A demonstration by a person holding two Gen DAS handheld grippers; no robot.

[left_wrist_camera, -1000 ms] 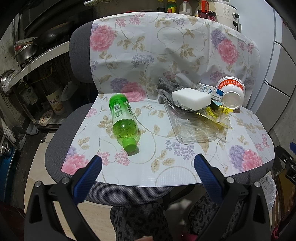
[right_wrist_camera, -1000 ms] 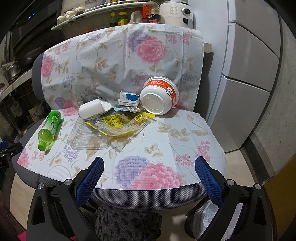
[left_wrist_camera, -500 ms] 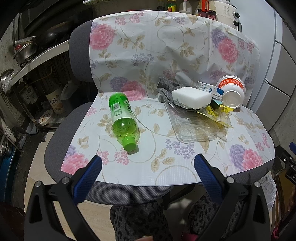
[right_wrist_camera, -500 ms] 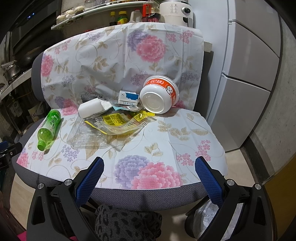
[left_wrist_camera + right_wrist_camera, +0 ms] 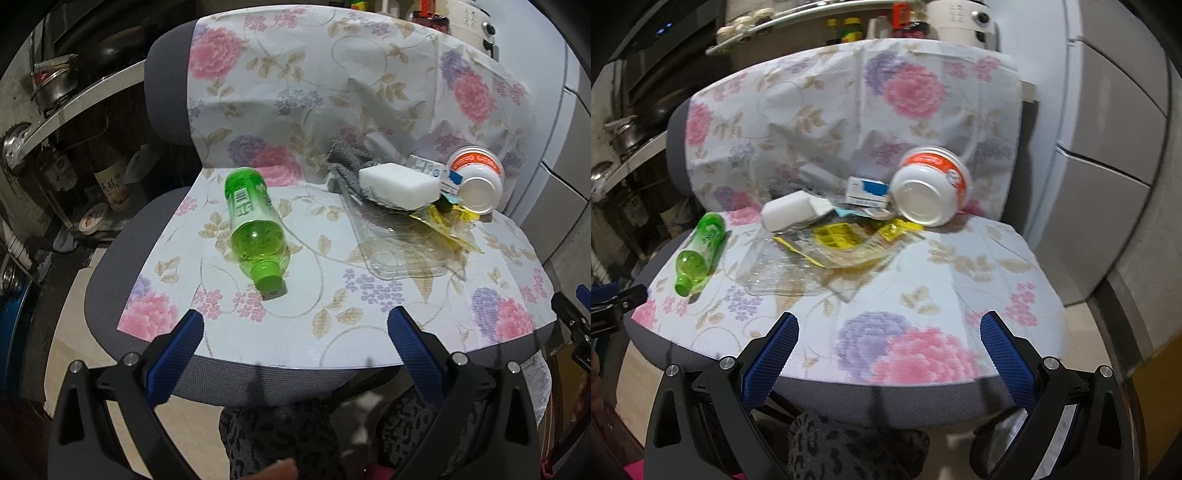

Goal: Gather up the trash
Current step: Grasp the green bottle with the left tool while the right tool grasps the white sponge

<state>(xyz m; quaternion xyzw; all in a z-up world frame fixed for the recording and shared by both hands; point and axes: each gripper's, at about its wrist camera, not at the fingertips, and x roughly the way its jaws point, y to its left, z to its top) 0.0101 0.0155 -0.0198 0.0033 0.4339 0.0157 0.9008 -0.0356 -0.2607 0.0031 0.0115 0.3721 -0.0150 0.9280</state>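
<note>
Trash sits mid-seat [image 5: 258,354], bottle [image 5: 253,225] toward its left edge; your left gripper [image 5: 295,328] and right gripper [image 5: 888,330] hang spread and empty off the front edge, ready to reach in.

Left gripper [image 5: 295,325] is held level with its blue-padded fingers [image 5: 186,338] spread wide, nothing between them. Right gripper [image 5: 888,328] sits in the same pose, fingers [image 5: 1001,343] wide apart and empty. Patterned trouser knees [image 5: 280,439] show below both

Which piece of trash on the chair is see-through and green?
The green bottle, lying on its side apart from the pile. The clear tray is see-through but colourless, and the cup is white and orange.
</note>
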